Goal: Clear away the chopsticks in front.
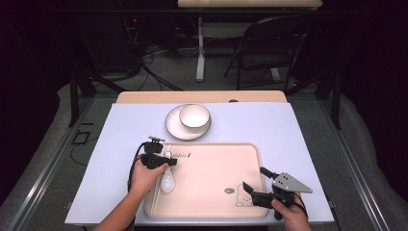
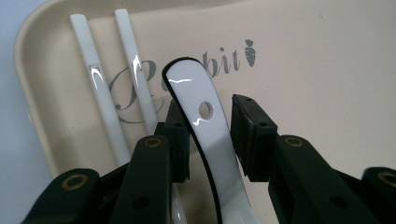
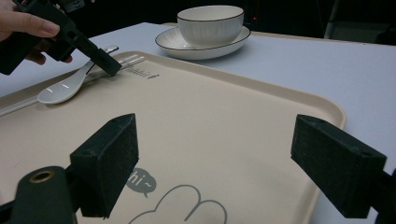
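Note:
A white ceramic spoon (image 1: pixel 167 182) lies on the left part of a beige tray (image 1: pixel 216 168), beside a pair of white chopsticks (image 2: pixel 100 88). My left gripper (image 1: pixel 168 159) reaches over the tray's left rim. In the left gripper view, the spoon's handle (image 2: pixel 210 140) runs between the left gripper's (image 2: pixel 210 126) jaws, with a narrow gap showing at the right pad (image 2: pixel 245 135). The spoon's bowl (image 3: pixel 60 91) rests on the tray (image 3: pixel 210 116). My right gripper (image 1: pixel 256 179) hovers at the tray's near right corner, jaws wide apart and empty (image 3: pixel 229 158).
A white bowl (image 1: pixel 194 115) sits on a saucer (image 1: pixel 173 127) just beyond the tray's far edge. The table is covered with a pale blue mat (image 1: pixel 288 130). A cartoon print (image 1: pixel 243 197) marks the tray's near right. A folding chair (image 1: pixel 269 43) stands behind the table.

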The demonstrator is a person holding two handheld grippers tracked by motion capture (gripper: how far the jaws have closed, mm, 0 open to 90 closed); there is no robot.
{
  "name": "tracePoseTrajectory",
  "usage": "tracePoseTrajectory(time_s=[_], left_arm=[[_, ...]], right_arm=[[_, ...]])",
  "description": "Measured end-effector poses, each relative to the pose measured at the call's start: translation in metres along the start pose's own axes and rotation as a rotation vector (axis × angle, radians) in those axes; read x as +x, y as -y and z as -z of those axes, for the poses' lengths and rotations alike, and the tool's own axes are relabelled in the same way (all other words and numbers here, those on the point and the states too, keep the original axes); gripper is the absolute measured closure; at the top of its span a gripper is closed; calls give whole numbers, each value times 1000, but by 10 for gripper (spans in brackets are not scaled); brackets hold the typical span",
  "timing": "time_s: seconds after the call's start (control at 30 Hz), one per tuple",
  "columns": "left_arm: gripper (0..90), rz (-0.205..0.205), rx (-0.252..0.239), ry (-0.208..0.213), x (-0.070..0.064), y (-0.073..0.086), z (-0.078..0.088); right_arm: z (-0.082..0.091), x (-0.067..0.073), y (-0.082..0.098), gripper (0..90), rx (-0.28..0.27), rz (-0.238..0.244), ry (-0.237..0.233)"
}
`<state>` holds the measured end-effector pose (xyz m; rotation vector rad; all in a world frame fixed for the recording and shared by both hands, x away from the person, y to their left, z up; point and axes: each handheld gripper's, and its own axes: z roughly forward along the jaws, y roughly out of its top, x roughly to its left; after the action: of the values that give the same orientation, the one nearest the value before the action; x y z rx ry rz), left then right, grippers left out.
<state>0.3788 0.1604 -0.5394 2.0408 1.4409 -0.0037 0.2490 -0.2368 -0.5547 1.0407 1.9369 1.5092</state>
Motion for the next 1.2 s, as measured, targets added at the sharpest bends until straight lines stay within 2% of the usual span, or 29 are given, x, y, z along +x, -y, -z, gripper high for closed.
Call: tracePoseTrajectory(time_s=[0.33,0.43,0.6,0.83,1.2], left_arm=[[593,14,-7,-18,0,-1,-1],[556,-2,-8,-39,-1,-2,-1],[538,-12,-8,-46,-2,-3,-1],[469,-27,-31,-67,-4,-5,-1],[451,-48,-44,-85,-9,-10,2]], right_arm=[[0,0,0,143,0,2,-1],[0,0,0,143,0,3,-2],[0,0,0,143,1,2,-2],[0,0,0,143,0,3,-2],[0,0,0,143,0,3,-3]])
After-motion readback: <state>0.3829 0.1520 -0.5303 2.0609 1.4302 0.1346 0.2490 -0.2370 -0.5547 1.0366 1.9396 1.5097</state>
